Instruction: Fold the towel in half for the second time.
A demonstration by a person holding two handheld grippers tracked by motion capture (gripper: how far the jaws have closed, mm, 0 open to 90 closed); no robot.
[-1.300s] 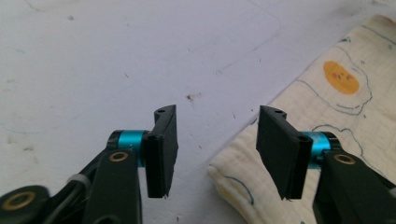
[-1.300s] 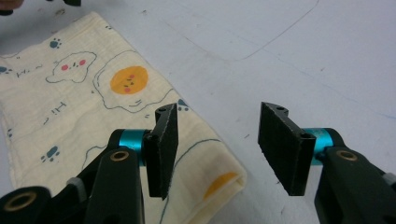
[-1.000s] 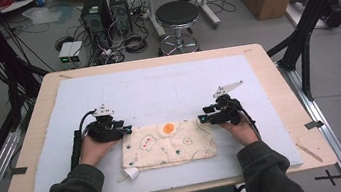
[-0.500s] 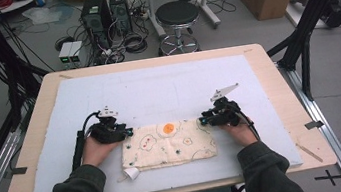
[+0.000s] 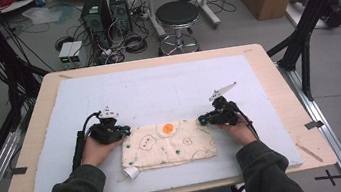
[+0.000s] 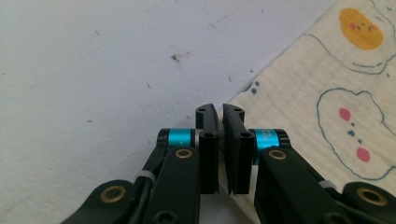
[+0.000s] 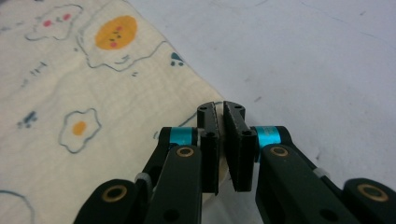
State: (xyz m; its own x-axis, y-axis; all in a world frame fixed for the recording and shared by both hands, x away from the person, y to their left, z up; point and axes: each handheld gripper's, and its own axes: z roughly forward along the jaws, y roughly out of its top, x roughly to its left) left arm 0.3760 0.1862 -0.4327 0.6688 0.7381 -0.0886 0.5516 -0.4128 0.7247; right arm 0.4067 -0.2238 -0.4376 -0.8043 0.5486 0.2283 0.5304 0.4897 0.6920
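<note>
On pale mat [image 5: 157,87], both grippers' jaws pinch cloth [image 5: 167,144] corners.

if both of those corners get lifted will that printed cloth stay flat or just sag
The cloth will likely sag in the middle: it looks like thin, crinkled fabric lying limp on the mat. It is probably light for its size. Each hand-held gripper, left and right, has just closed on a far corner, so slipping seems unlikely.

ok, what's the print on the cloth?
Cream cloth with fried eggs outlined in blue; clearest in right gripper view.
</note>
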